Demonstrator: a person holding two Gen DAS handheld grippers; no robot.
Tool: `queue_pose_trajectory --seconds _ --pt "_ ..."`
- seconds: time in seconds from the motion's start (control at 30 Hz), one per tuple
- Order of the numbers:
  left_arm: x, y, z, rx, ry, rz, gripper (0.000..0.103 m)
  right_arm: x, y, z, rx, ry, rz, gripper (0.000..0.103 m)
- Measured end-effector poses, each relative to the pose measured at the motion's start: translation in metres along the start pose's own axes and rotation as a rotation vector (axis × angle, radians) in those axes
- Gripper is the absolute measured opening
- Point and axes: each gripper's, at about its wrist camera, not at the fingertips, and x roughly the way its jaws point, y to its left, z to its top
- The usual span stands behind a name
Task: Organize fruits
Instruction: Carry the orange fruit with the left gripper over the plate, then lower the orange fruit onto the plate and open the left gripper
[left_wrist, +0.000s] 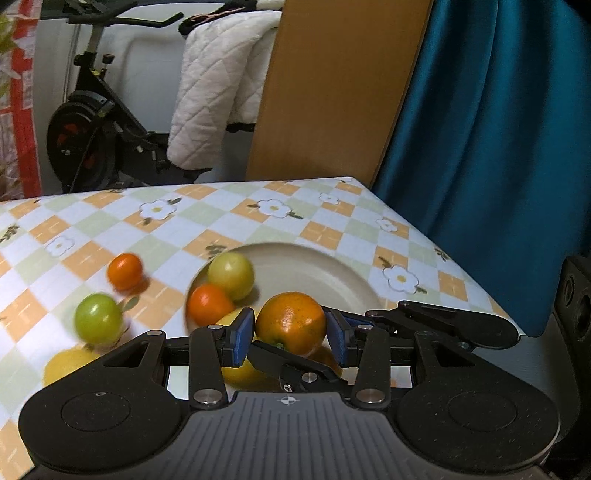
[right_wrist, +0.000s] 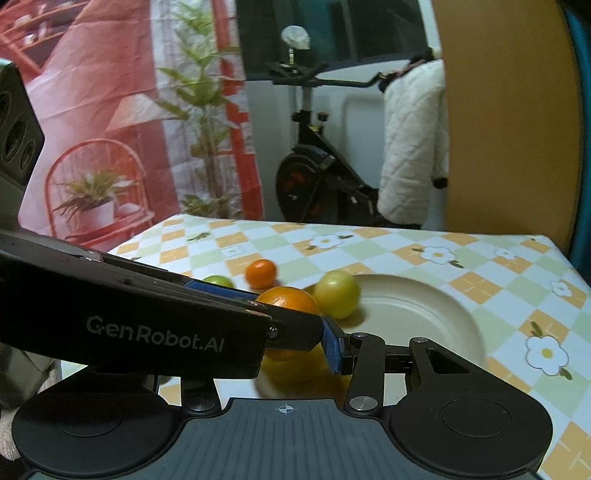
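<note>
A large orange (left_wrist: 291, 321) hangs just above the near rim of the cream plate (left_wrist: 332, 258). My left gripper (left_wrist: 290, 339) is shut on it, blue pads on both sides. Black fingers (left_wrist: 291, 363) of my right gripper cross under it. In the right wrist view my right gripper (right_wrist: 291, 354) has its blue pad (right_wrist: 334, 350) against the same orange (right_wrist: 288, 299); its other finger is hidden behind the left gripper (right_wrist: 273, 306). The plate holds a yellow-green fruit (left_wrist: 231, 275) and a small orange one (left_wrist: 208, 308).
On the checked tablecloth (left_wrist: 177, 236) left of the plate lie a small orange fruit (left_wrist: 125, 271), a green fruit (left_wrist: 98, 323) and a yellow one (left_wrist: 70, 363). Another yellow fruit (left_wrist: 240, 373) sits under the gripper. Blue curtain (left_wrist: 480, 147) and wooden board (left_wrist: 325, 92) border the table's far right corner.
</note>
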Motion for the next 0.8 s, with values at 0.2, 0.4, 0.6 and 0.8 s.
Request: queue_pose_trajectory --seconds 0.2,0.4,0.6,0.8 --pt "0.021 -0.004 0.017 0.013 0.006 -0.001 0.045 0.014 -0.027 0.01 0.034 -0.001 -0.017 0.04" --pt "0.046 0.0 0.024 0.004 0.042 0.022 0.045 0.038 -0.046 0.015 0.039 0.034 -0.024 0.04" --pt "0.056 0.004 0.024 0.015 0.061 0.049 0.045 0.058 -0.052 0.013 0.054 0.07 -0.009 0.04" --pt "0.06 0.007 0.024 0.012 0.073 0.059 0.044 0.069 -0.056 0.01 0.081 0.098 -0.006 0.04"
